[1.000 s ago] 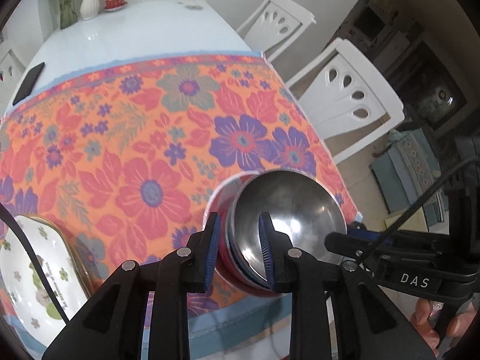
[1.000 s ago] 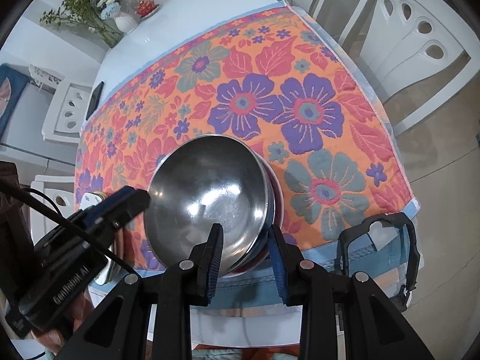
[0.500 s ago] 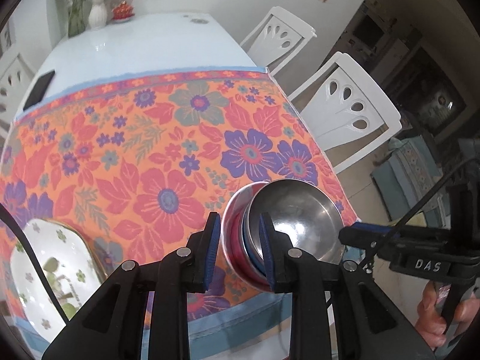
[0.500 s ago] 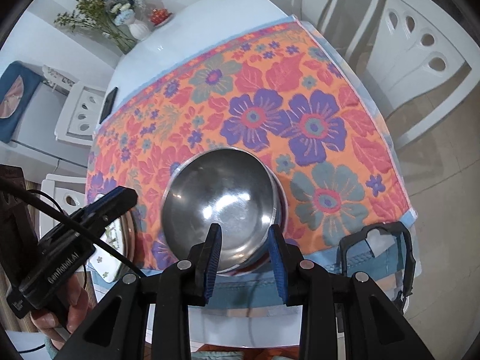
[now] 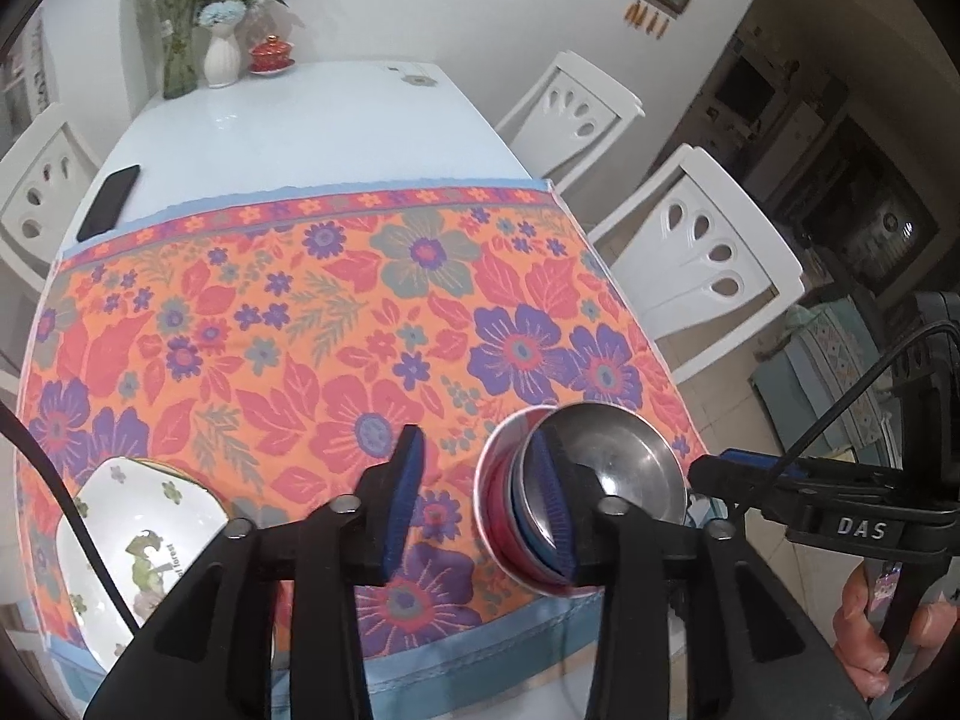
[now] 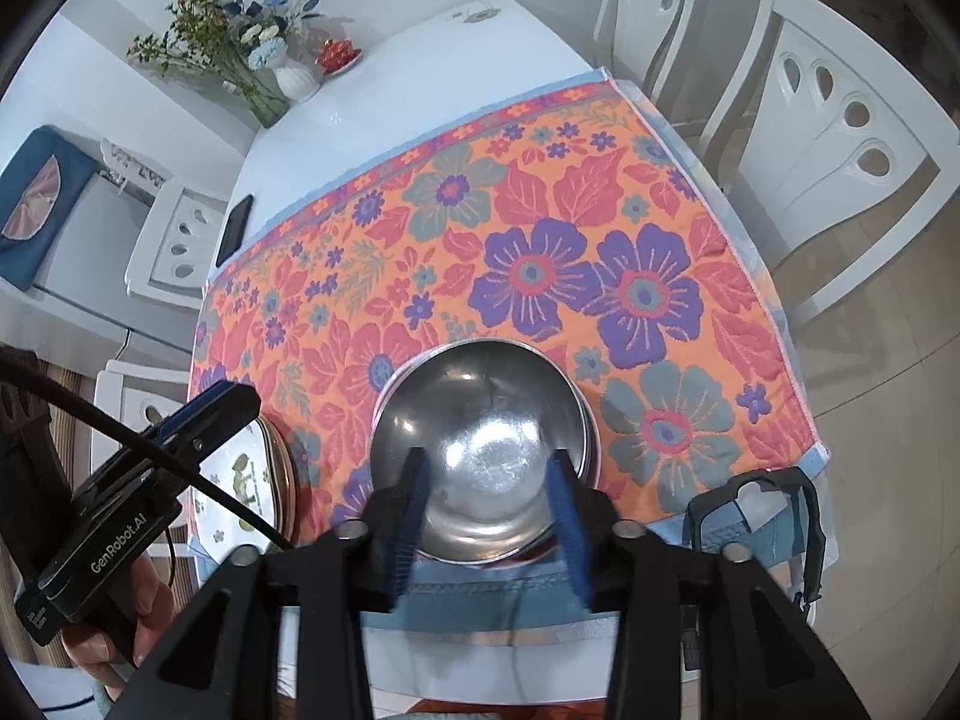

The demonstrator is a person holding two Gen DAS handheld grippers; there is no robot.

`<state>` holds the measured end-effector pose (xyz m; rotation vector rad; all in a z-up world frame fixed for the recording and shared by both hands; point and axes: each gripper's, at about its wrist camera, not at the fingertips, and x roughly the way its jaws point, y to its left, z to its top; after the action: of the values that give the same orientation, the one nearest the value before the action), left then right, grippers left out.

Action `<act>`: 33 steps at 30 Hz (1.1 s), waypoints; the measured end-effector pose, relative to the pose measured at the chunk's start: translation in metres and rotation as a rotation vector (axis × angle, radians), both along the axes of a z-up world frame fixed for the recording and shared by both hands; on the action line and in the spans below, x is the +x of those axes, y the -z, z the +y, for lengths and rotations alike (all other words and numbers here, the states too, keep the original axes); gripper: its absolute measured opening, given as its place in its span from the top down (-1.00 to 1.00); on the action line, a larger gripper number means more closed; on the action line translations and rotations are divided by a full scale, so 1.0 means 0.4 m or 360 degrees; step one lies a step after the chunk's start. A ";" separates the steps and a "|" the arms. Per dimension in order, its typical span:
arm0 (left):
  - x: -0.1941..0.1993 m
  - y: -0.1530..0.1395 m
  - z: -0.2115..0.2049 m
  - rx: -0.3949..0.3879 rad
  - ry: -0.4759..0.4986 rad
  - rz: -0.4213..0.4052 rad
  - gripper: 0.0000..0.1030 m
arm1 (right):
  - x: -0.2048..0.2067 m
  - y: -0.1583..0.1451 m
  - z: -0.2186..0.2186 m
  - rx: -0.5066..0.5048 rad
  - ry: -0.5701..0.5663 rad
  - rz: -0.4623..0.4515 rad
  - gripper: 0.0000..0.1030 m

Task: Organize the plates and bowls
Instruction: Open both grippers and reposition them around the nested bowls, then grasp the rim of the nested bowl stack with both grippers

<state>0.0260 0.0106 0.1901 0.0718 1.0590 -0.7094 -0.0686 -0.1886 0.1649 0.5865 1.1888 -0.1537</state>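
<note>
**Steel bowl stack set down, both claws parted**

Steel bowl (image 6: 480,450) nested atop a stack of bowls, red (image 5: 492,516) outermost with a blue rim showing inside it, resting near the front edge of the floral tablecloth (image 6: 540,276). Left claw (image 5: 474,504) just opened, jaws apart, nothing gripped: one blue pad seen over the stack's rim, the other clear over the cloth. Right claw (image 6: 489,510) likewise just opened, jaws standing either side of the bowl's near rim, pads (image 6: 564,516) not pressing on it. White flowered plate (image 5: 144,546) lying left of the stack at the cloth's corner, well apart from the bowls. Farther back, bare white tabletop (image 5: 300,132) carrying a black phone (image 5: 108,201), a white vase (image 5: 222,60) of flowers and a small red lidded dish (image 5: 271,54). White chairs (image 5: 696,252) beside the tabletop. Hand (image 6: 120,618) on the left device's handle at lower left of the right view.
</note>
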 end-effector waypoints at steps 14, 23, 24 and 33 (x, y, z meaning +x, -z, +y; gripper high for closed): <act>-0.023 -0.009 0.040 0.0010 -0.0017 -0.0077 -0.21 | 0.007 -0.074 0.078 -0.0340 -0.0081 -0.0126 -0.04; -0.032 0.042 0.040 -0.0062 -0.0014 0.0072 -0.21 | -0.012 -0.049 0.090 -0.0449 -0.0101 -0.0066 -0.28; -0.034 0.054 0.036 -0.0080 -0.0012 0.0120 -0.25 | -0.017 -0.042 0.083 -0.0436 -0.0088 -0.0063 -0.32; -0.060 0.149 -0.023 -0.0046 -0.0045 0.0294 -0.26 | -0.064 0.096 -0.055 -0.0001 0.0099 -0.0044 -0.38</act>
<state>0.0021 0.0016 0.1305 -0.0341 1.2236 -0.7154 -0.0940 -0.2106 0.1265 0.6235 1.1439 -0.1984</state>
